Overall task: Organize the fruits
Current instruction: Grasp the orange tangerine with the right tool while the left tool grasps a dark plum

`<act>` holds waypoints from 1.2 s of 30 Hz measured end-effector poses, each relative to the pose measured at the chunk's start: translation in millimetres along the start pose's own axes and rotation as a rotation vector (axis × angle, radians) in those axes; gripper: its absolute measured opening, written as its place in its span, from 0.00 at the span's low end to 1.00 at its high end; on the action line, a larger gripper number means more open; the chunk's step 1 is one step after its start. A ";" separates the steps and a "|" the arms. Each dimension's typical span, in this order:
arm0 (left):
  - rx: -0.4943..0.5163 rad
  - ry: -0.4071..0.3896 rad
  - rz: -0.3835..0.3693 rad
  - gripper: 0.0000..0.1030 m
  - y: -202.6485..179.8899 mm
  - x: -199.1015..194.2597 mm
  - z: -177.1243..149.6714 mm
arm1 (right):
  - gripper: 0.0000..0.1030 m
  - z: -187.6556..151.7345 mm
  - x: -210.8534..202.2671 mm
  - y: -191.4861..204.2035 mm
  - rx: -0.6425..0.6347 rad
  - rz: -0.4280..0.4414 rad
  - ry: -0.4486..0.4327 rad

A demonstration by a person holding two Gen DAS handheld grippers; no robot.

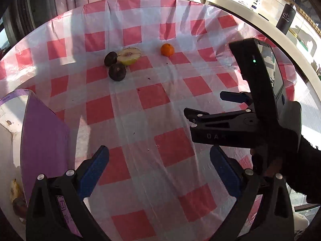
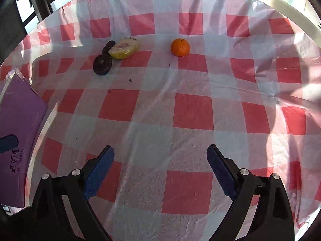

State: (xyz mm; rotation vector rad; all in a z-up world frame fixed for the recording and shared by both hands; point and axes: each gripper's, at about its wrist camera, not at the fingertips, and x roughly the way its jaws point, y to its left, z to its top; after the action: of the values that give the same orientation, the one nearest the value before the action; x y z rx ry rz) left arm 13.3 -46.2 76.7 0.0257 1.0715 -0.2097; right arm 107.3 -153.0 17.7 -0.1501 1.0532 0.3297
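Note:
An orange mandarin (image 1: pixel 167 49) (image 2: pixel 180 47) lies far across the red-and-white checked tablecloth (image 1: pixel 152 108) (image 2: pixel 160 112). To its left a cut yellow pear half (image 1: pixel 129 55) (image 2: pixel 124 48) touches two dark round fruits (image 1: pixel 117 71) (image 2: pixel 102 64). My left gripper (image 1: pixel 159 163) is open and empty, low over the near cloth. My right gripper (image 2: pixel 160 164) is open and empty too. It shows from the side in the left wrist view (image 1: pixel 202 105), to the right of the left gripper.
A purple box (image 1: pixel 44 140) (image 2: pixel 18 130) stands at the left edge; inside it a pear and a dark fruit (image 1: pixel 17 196) show. A white counter edge (image 1: pixel 270 28) with a black bottle (image 1: pixel 285 19) curves behind the table at right.

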 end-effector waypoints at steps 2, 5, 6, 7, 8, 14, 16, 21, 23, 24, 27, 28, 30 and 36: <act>0.004 0.035 0.031 0.98 -1.2 16.2 -2.3 | 0.87 18.1 16.9 -5.7 -0.025 0.000 -0.016; -0.023 0.059 0.072 0.98 5.3 32.1 3.6 | 0.84 47.6 40.9 -10.9 -0.050 0.001 -0.044; -0.039 0.058 0.086 0.98 9.3 34.6 8.0 | 0.81 58.9 48.7 -12.8 -0.053 -0.002 -0.057; -0.054 0.057 0.099 0.98 13.4 37.4 13.1 | 0.80 69.3 56.0 -14.4 -0.051 -0.006 -0.063; -0.067 0.055 0.113 0.98 17.1 40.7 18.4 | 0.80 80.1 63.4 -16.2 -0.047 -0.005 -0.065; -0.156 0.053 0.178 0.98 44.8 67.7 52.5 | 0.74 133.3 95.0 -26.2 -0.034 -0.002 -0.095; -0.195 0.053 0.185 0.98 54.1 76.6 63.5 | 0.73 143.8 102.8 -30.4 -0.030 -0.007 -0.101; -0.260 0.035 0.202 0.98 71.1 94.3 88.6 | 0.55 148.9 104.2 -36.6 -0.035 -0.007 -0.154; -0.275 0.021 0.214 0.98 76.7 100.0 98.7 | 0.41 146.2 101.7 -38.8 -0.023 -0.016 -0.170; -0.282 0.015 0.215 0.97 79.6 103.4 103.7 | 0.38 143.9 100.3 -40.5 -0.018 -0.018 -0.177; -0.292 0.007 0.216 0.92 86.7 113.8 116.7 | 0.38 142.7 100.3 -39.3 -0.018 -0.018 -0.179; -0.295 0.008 0.213 0.86 88.7 117.7 120.6 | 0.38 142.3 100.2 -39.2 -0.018 -0.018 -0.179; -0.300 0.010 0.200 0.81 92.2 124.5 128.5 | 0.38 141.6 100.6 -38.8 -0.013 -0.010 -0.179; -0.227 0.008 0.212 0.53 89.5 136.2 143.7 | 0.38 142.5 101.1 -42.1 -0.005 0.005 -0.178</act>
State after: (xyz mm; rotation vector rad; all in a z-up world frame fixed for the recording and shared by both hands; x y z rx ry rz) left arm 217.2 2.4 19.5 -0.0633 1.0869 0.1039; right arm 284.8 -133.4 -1.9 -0.1202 0.8772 0.3433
